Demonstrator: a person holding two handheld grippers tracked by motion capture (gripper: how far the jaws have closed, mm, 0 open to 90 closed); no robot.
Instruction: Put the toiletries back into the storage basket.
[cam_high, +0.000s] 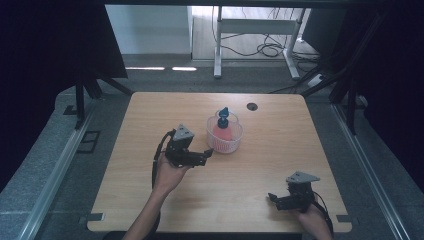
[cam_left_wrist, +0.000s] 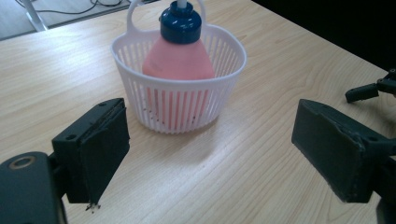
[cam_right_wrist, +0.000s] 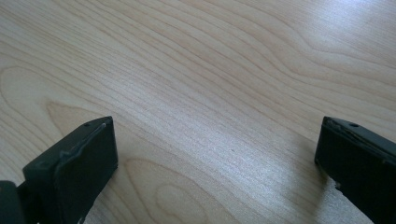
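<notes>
White basket (cam_high: 225, 142) sits mid-table, slightly toward the far edge, on the wood table (cam_high: 260, 165). A pink bottle (cam_high: 222, 133) with a blue cap (cam_high: 222, 120) stands upright inside it; in the left gripper view, basket (cam_left_wrist: 180, 105), bottle (cam_left_wrist: 177, 60), cap (cam_left_wrist: 180, 21). Left gripper (cam_high: 207, 154) is just beside the basket's near-left side, jaws spread, nothing between them. Right gripper (cam_high: 272, 198) is well apart at the near right edge, low over bare table (cam_right_wrist: 210, 93), jaws spread wide, empty.
</notes>
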